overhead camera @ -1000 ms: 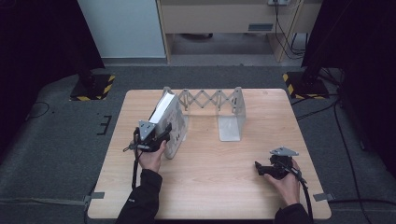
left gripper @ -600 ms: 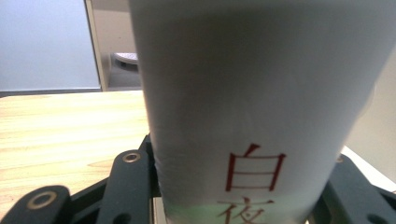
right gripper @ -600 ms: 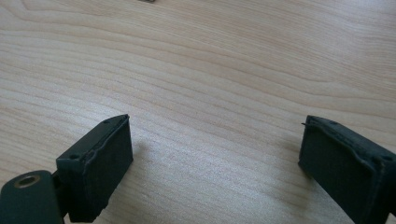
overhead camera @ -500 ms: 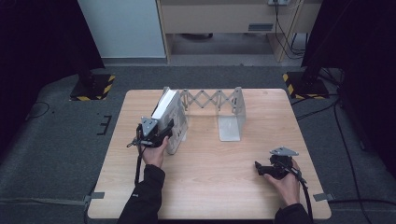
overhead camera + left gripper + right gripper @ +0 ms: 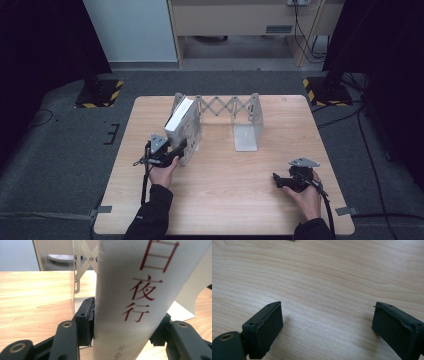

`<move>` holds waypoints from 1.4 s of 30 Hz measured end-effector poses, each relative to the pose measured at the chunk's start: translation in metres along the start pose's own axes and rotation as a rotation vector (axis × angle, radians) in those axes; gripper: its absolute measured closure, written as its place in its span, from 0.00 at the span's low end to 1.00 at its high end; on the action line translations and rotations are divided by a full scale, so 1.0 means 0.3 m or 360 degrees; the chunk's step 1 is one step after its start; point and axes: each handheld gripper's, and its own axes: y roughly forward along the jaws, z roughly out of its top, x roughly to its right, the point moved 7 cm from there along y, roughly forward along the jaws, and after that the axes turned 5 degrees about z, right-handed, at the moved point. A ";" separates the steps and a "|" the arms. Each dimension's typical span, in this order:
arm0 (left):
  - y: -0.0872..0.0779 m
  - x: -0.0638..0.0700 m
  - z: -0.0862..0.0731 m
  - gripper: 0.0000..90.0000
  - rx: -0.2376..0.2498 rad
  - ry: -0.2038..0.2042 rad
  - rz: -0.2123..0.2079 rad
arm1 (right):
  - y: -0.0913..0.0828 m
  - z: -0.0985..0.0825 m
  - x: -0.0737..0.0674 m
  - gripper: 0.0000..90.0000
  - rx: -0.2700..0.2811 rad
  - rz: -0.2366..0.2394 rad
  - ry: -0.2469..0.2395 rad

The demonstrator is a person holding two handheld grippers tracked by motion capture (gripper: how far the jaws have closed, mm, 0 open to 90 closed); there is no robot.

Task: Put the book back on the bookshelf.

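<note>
The white book, its spine printed with red characters, is leaning tilted in the left end of the expandable metal book rack, its top edge tipping toward the rack's left end plate. In the high view the book is standing near the back left of the wooden table, with its bottom edge down on the rack's base.

The left gripper is sitting at the lower end of the spine, one jaw on each side of it. Its jaws have just been opening, and the book is between them. In the left gripper view the left pad is lying right against the cover, while the right pad is close beside the other cover; I cannot tell whether it is touching. The squeeze appears to be coming off rather than holding firm.

Compared with a second earlier, the left hand is sitting a little nearer the person, while the book's lean looks unchanged. That suggests the book is already resting on the rack and the person is letting it go. The placing looks nearly done; what remains is drawing the jaws clear without dragging the spine along.

The right gripper is resting low over bare table near the front right, well apart from the rack, its jaws standing wide with nothing between them.
</note>
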 end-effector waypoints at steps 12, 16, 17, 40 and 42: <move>0.014 0.005 0.013 0.58 0.0033 0.0113 0.0119 | 0.001 0.001 0.000 0.11 0.0003 -0.0002 0.0003; 0.030 0.003 0.020 0.58 0.0035 0.0119 0.0148 | 0.001 0.001 0.000 0.11 0.0003 -0.0002 0.0001; 0.036 0.004 0.022 0.58 0.0040 0.0124 0.0158 | 0.001 0.001 0.000 0.11 0.0003 -0.0002 0.0002; 0.018 0.025 -0.015 0.49 -0.0018 0.0116 -0.0007 | 0.002 0.001 0.000 0.11 0.0004 -0.0002 -0.0001; 0.012 0.028 -0.021 0.50 -0.0020 0.0142 -0.0008 | 0.002 0.002 0.000 0.11 0.0004 -0.0002 -0.0001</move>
